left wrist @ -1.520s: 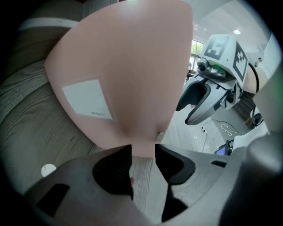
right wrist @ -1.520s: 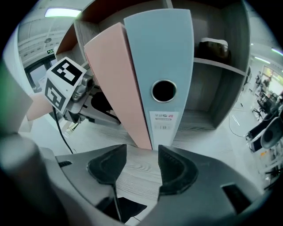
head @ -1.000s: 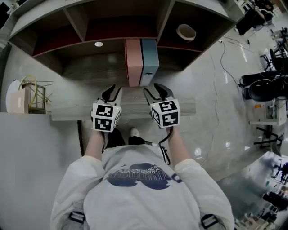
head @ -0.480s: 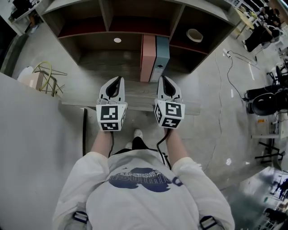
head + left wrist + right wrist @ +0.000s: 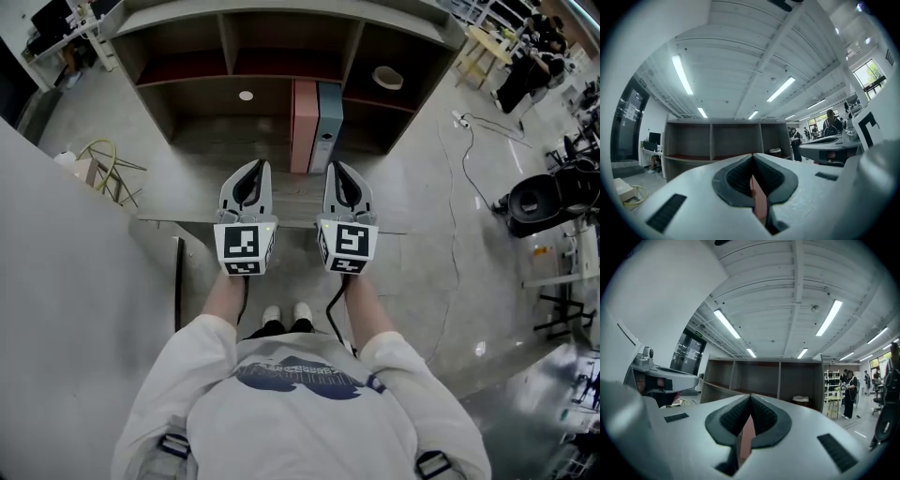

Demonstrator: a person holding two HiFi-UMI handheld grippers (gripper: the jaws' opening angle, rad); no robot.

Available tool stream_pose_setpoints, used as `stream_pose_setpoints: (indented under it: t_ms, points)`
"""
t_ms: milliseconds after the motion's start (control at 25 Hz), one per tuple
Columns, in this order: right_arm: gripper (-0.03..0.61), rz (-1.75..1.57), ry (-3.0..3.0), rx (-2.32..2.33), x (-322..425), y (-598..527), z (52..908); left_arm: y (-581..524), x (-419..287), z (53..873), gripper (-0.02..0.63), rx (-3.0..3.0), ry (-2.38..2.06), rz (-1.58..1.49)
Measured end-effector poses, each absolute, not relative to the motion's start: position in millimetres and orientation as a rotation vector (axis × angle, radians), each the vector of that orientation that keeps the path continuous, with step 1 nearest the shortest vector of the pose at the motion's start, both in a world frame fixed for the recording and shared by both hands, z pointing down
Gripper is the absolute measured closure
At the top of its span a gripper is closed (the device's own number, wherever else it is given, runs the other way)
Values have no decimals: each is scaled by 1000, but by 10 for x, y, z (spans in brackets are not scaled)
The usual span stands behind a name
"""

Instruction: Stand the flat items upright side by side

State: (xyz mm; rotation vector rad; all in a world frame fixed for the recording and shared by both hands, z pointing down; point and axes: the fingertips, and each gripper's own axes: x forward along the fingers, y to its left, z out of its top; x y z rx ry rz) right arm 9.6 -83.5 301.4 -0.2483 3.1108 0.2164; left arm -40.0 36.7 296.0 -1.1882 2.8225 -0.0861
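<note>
On the wooden shelf [image 5: 211, 141], two folders stand upright, touching: one pink folder [image 5: 303, 131], one blue folder [image 5: 328, 120]. Before them, the left gripper [image 5: 254, 169] and right gripper [image 5: 339, 171] hover, jaws closed, empty.

Cannot identify the small pale round item [image 5: 387, 77] in the right compartment of the shelf [image 5: 281, 9], nor the pink sliver [image 5: 759, 201] glimpsed below the closed tips of the left tool [image 5: 752, 159].

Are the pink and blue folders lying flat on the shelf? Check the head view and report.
No, the pink folder and the blue folder stand upright, side by side, in the middle bay of the shelf.
</note>
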Motion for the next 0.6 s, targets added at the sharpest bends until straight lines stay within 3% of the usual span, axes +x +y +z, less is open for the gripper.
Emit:
stream_pose_setpoints:
  t_ms: [600]
  points:
    - [581, 309, 3074, -140, 204, -933, 2898, 392, -249, 2820, 607, -1035, 2855, -99]
